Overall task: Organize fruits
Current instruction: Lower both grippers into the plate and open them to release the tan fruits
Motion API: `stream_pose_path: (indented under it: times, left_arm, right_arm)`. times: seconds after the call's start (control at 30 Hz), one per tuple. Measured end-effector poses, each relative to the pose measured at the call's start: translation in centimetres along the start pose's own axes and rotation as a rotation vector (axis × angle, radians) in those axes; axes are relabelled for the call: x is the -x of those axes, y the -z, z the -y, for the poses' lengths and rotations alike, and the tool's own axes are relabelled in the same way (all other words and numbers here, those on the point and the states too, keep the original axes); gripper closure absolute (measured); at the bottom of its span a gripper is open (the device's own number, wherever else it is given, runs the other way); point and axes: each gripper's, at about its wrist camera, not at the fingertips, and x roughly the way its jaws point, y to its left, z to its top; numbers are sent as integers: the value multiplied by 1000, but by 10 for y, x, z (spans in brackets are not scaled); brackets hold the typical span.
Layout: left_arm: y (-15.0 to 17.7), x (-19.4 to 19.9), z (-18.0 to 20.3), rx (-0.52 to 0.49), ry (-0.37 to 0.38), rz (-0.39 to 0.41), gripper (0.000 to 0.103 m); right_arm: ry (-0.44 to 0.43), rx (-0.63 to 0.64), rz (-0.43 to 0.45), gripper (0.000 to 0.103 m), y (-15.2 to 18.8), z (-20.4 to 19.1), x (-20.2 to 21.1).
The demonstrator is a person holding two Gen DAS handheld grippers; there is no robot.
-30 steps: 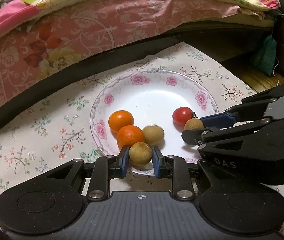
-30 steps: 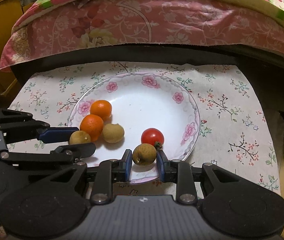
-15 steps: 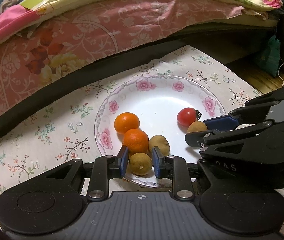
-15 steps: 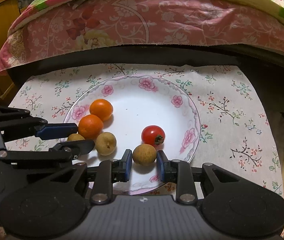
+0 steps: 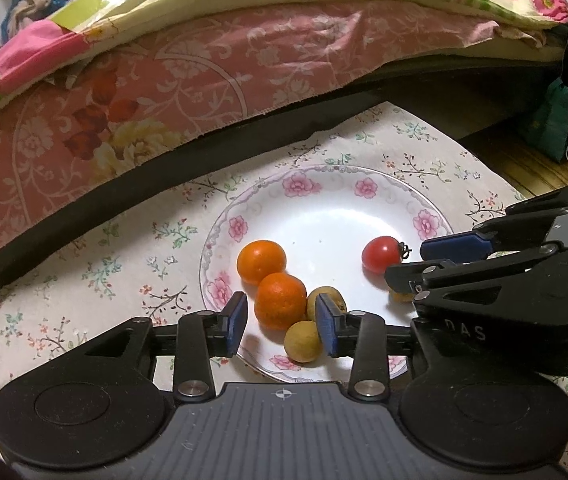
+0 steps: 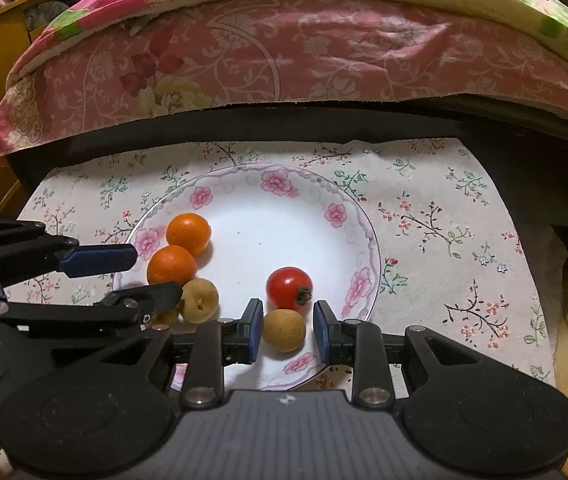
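Looking down your left gripper [image 5: 283, 324], you have its jaws spread wide with nothing clamped. A tan fruit [image 5: 302, 341] lies loose on the plate [image 5: 324, 216], close to the right-hand pad but apart from the left one. Just left of it sits the near orange [image 5: 280, 300], with the far orange [image 5: 261, 262] touching it behind. Another tan fruit [image 5: 328, 298] peeks out behind the right-hand pad. Further right, a tomato [image 5: 381, 254] rests near the plate's right rim, just beside the tips of your right gripper [image 5: 424, 260].

From the right wrist, going left to right: your left gripper's fingers [image 6: 100, 258] reach in over the plate's left rim, the two oranges lie beside them, then the tan fruit with a dark spot [image 6: 199, 295]. Your right gripper [image 6: 287, 327] is also open, a third tan fruit [image 6: 284, 330] sitting free between its pads, gaps on both sides. The tomato lies just behind it. The plate stands on a floral cloth [image 6: 444, 216].
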Motion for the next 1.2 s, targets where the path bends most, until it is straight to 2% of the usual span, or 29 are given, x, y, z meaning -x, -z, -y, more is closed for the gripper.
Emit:
stream_pose_path:
  times: [0.63, 1.2]
  left_arm:
    - [-8, 13, 0, -14, -45, 31, 47]
    - [-11, 29, 3, -32, -71, 58, 43]
  right_arm:
    - [3, -20, 34, 70, -2, 3, 11]
    - [4, -28, 67, 69, -4, 3, 25]
